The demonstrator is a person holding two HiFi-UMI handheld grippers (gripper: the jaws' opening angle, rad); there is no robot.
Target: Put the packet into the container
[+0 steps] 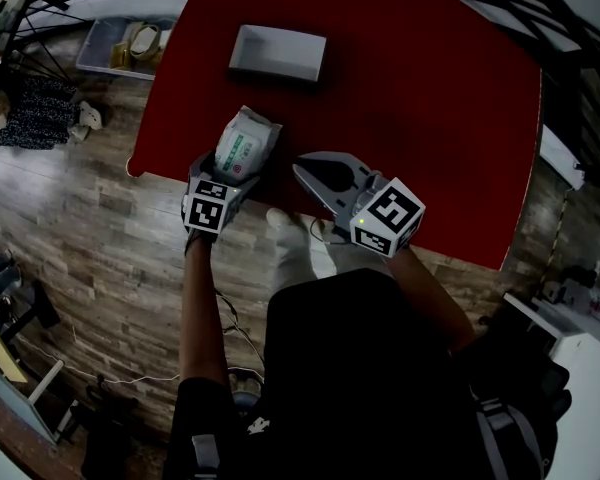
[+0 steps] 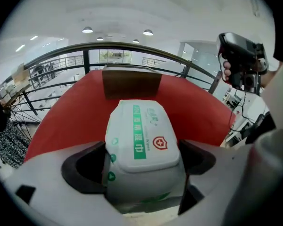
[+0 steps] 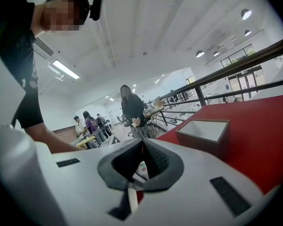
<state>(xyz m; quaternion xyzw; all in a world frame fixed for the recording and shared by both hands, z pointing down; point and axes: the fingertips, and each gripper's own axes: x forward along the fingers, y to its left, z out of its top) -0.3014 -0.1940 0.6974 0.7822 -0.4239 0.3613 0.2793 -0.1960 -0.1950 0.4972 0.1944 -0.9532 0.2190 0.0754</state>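
left gripper gapes wide around the wet-wipes packet, not clamping; an off-centre squeeze could squirt it away, well short of the white container. right gripper closed, empty.

Red table, wooden floor

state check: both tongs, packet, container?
left tongs: open, packet between the pads, not clamped
right tongs: shut, empty
packet: lying on the table, not in the container
container: upright, open top, empty
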